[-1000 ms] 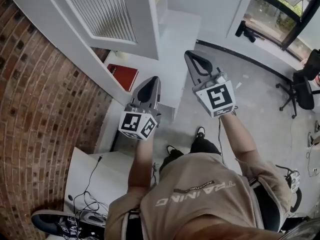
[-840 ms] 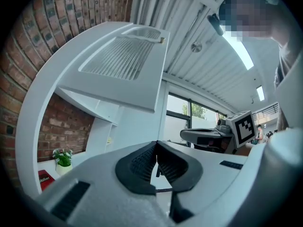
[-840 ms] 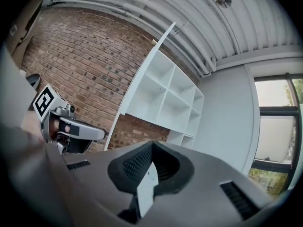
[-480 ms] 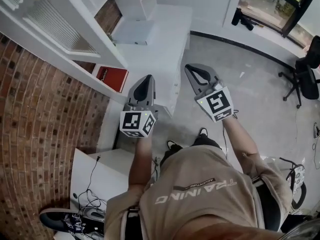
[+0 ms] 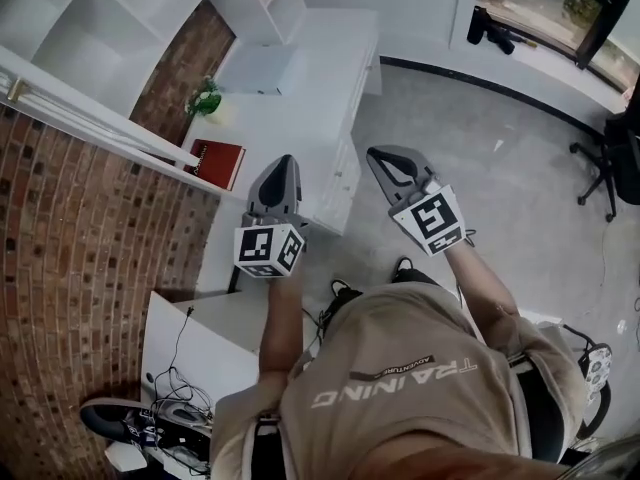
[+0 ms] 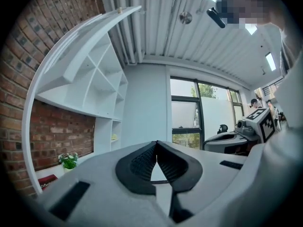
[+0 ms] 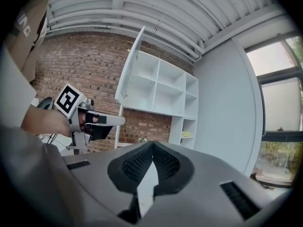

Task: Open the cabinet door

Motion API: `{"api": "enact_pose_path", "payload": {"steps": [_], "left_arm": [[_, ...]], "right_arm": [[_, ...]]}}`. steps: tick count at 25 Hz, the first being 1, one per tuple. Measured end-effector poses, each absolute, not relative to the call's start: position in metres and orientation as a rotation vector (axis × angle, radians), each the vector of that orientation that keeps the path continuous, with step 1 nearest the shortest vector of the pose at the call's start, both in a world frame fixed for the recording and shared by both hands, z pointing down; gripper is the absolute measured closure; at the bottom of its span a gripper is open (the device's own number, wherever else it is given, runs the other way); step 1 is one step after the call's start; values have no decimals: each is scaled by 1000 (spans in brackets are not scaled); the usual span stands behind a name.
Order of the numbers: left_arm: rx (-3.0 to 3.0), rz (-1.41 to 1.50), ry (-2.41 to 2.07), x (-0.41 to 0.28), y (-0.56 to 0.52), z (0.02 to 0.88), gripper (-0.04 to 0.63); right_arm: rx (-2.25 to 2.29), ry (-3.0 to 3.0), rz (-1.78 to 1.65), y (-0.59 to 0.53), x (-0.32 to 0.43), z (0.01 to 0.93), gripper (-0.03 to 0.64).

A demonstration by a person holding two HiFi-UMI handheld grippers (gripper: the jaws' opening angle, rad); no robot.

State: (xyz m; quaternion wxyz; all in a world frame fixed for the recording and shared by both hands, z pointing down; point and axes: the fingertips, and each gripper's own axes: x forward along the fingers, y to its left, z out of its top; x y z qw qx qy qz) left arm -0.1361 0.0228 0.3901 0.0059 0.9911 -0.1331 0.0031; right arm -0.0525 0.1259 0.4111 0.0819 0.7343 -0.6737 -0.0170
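Two grippers, both empty, and as far as we can judge the job is basically done. The cabinet door [image 5: 90, 113] stands swung wide out from the white shelves [image 5: 110, 8]. In the head view we see it nearly edge-on, with its brass knob [image 5: 14, 90] at the outer end. We'd call this the wrap-up end of the task, not the reach.

Our left gripper [image 5: 283, 163] sits below and right of the door, well apart from it, jaws pressed together with nothing pinched. You can see daylight and a bit of window past the pads in its own view, no handle or edge between them. Our right gripper [image 5: 385, 158] is further from the door again, on the far side of the left one. Its jaws are also squeezed closed on nothing.

If we want the door any wider, the next move means spreading one pair of jaws and going back to that knob. We'd then pinch it squarely and follow the door's arc around the hinge. Otherwise we just keep both tools clear of the door. A red book [image 5: 217, 162] and a little plant [image 5: 205, 98] sit on the counter right under the door, so we'd avoid sweeping low there.
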Motion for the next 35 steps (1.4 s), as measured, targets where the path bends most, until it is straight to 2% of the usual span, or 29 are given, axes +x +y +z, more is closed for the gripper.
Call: {"api": "enact_pose_path", "payload": {"steps": [6, 14, 23, 35], "left_arm": [[3127, 85, -420, -103, 53, 397, 586], [3112, 113, -486, -92, 38, 412, 586], [3026, -22, -544, -64, -26, 411, 586], [3028, 33, -613, -26, -114, 424, 586]], "right_arm": [[2160, -2115, 15, 133, -26, 424, 604], [2090, -2205, 46, 105, -25, 440, 604], [1977, -2215, 7, 42, 2, 429, 604], [1876, -2346, -6, -74, 26, 442, 604]]}}
